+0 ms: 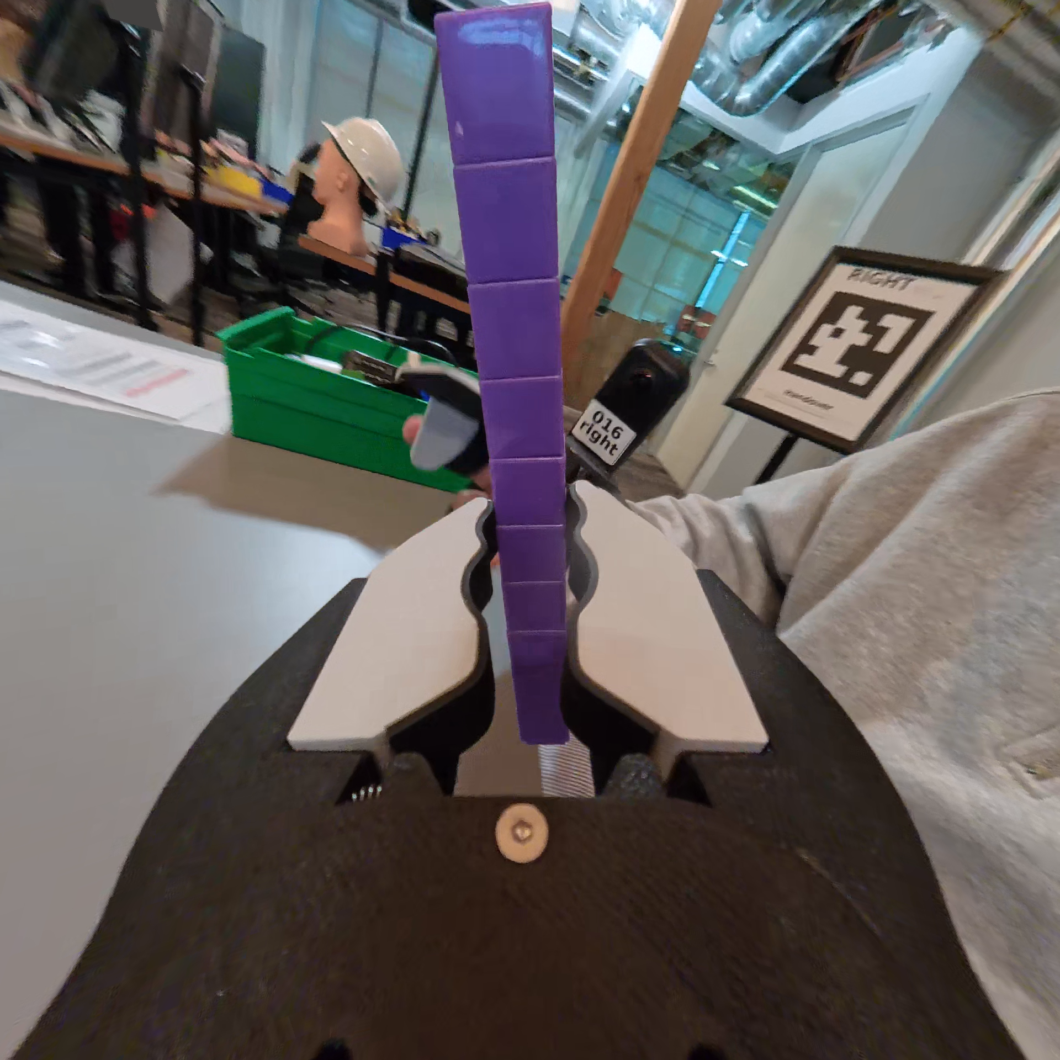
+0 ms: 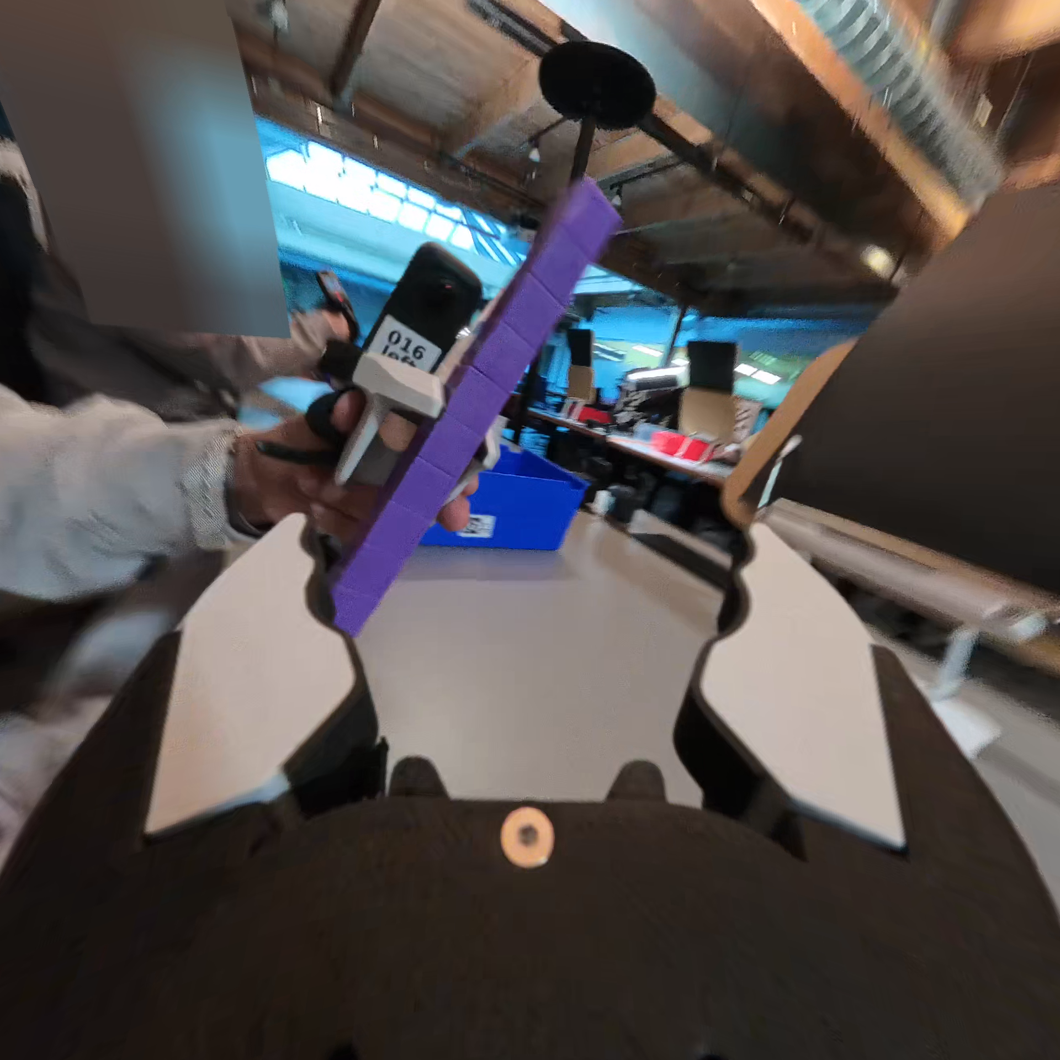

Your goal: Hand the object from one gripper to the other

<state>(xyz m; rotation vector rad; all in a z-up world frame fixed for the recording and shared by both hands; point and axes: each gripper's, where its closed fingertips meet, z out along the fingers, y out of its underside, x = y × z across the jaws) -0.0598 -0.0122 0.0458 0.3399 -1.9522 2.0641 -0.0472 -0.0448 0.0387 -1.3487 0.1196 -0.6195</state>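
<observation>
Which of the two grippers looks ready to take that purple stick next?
The right gripper: its fingers stand wide open, with the purple stick's lower end already beside its left finger. The left gripper is shut on the stick and can only give it up.

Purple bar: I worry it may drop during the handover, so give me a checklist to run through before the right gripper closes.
1. Left gripper shut on the purple bar: ok, both fingers press its sides.
2. Right gripper open wide enough to take the bar: ok.
3. Bar centred between the right gripper's fingers: not ok; its lower end sits against the left-hand finger.
4. Bar lined up with the right gripper: not ok, it leans across the opening.
5. Free length on the bar to grasp: ok, most of it sticks out beyond the left gripper.
6. Firmness of the left grip: cannot tell.
</observation>
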